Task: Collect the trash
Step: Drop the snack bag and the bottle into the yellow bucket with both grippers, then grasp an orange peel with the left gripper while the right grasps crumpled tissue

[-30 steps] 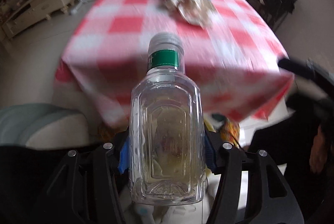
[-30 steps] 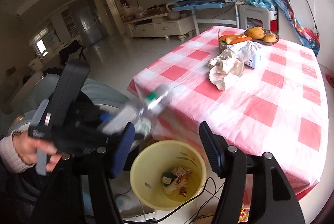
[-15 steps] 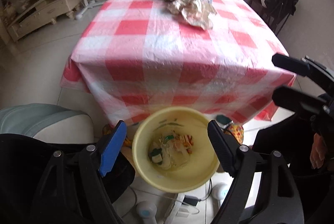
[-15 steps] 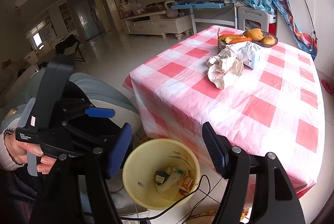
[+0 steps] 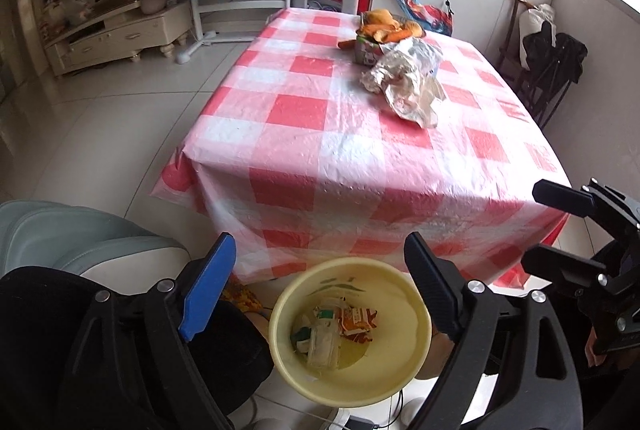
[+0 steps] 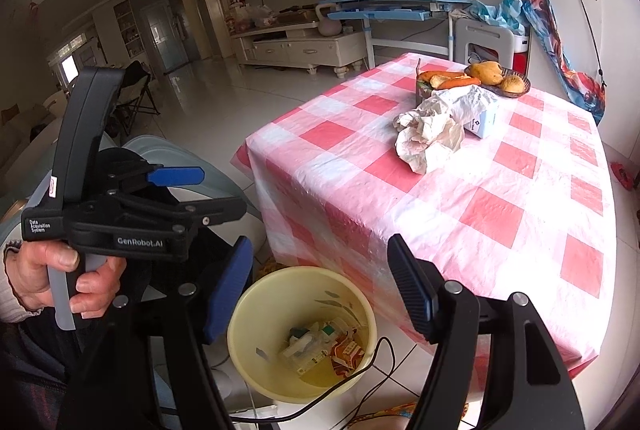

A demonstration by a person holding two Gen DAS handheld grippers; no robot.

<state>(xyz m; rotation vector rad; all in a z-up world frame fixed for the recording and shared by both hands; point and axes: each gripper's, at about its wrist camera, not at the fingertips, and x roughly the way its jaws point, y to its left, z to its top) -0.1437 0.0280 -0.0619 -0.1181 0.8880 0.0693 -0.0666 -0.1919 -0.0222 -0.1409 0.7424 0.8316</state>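
A yellow trash bin (image 5: 404,382) (image 6: 256,314) stands on the floor at the near edge of the table. A clear plastic bottle (image 5: 322,344) (image 6: 306,344) lies inside it among wrappers. My left gripper (image 5: 320,270) is open and empty above the bin. My right gripper (image 6: 320,276) is open and empty, also above the bin. The left gripper shows from the side in the right wrist view (image 6: 188,189). Crumpled paper trash (image 5: 408,83) (image 6: 430,131) lies on the red-checked table (image 5: 340,157) (image 6: 500,213).
A fruit basket (image 6: 500,79) and a small carton (image 6: 482,119) sit behind the paper. A grey chair (image 5: 60,238) is left of the bin. A cable (image 6: 340,386) runs over the bin's rim. A desk and a cabinet stand farther back.
One second ago my left gripper held the clear bottle above the bin. It opened and the bottle dropped into the bin. Both grippers have tilted up slightly since.
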